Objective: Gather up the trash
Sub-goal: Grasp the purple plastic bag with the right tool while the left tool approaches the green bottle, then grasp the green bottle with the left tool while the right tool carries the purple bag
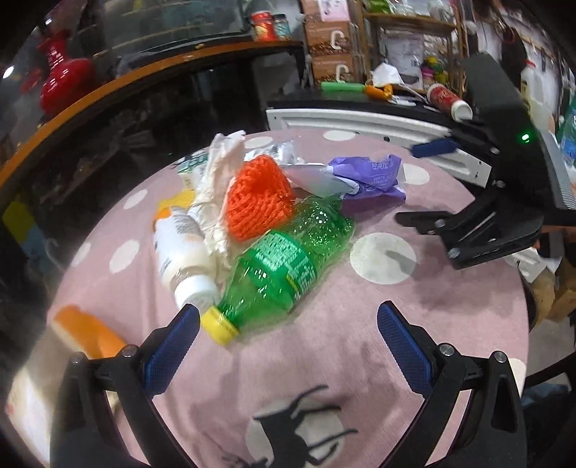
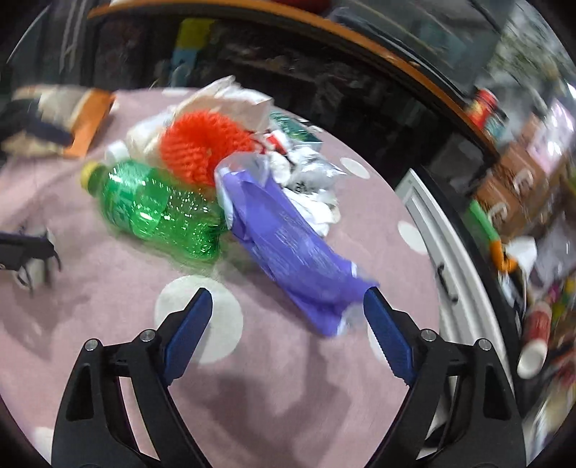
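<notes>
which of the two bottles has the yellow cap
The green bottle, lying on its side with its yellow cap toward the left gripper. The white bottle beside it has a white cap.

You are working over a round table under a pink cloth [image 1: 324, 360] with white dots and a black deer print near you. Far left, a dark cabinet with an orange-edged top [image 1: 108, 82] curves round the table; a red vase [image 1: 61, 86] stands on it. Far right, a white panel [image 1: 360, 122] borders the cloth, with a black counter [image 1: 360, 99] behind it full of clutter. Beyond that, brown boxes [image 1: 329, 39] are stacked beside a wooden shelf [image 1: 410, 21] of packets. The room is dim, though the cloth is well lit
</notes>
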{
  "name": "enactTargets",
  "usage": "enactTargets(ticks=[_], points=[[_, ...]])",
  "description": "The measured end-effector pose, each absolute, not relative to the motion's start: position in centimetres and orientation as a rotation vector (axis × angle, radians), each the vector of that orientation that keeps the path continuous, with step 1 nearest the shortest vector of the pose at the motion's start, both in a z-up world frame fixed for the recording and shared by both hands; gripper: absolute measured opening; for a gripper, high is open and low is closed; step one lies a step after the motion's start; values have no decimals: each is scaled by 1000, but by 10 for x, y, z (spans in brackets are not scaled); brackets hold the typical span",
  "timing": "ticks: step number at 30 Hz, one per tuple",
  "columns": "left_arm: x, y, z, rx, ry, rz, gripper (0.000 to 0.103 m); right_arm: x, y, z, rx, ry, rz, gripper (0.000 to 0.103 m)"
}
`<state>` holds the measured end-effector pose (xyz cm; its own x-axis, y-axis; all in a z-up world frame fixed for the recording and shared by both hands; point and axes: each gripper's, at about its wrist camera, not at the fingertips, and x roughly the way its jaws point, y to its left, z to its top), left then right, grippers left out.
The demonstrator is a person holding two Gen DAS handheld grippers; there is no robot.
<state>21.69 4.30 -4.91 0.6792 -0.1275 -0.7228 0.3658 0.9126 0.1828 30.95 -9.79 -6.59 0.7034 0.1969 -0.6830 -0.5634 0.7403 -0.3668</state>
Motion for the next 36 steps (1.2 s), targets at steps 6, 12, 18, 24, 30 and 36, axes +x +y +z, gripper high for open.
enactTargets(ticks=[6,12,18,24,30,36], points=[[237,26,-49,443,774,-304,98,333,-83,-83,-731,601,407,52],[252,7,-57,577,801,-355,98,328,-102,-70,-661,565,433,20],[267,5,-63,609,856,-385,90,308,-134,-36,-543,515,425,19],[272,2,-67,633,885,-403,85,296,-162,-22,-429,534,410,19],[292,-9,-76,724,943,-459,83,287,-173,-21,-357,555,408,20],[307,-22,-88,759,971,-473,72,272,-179,-23,-282,578,421,20]])
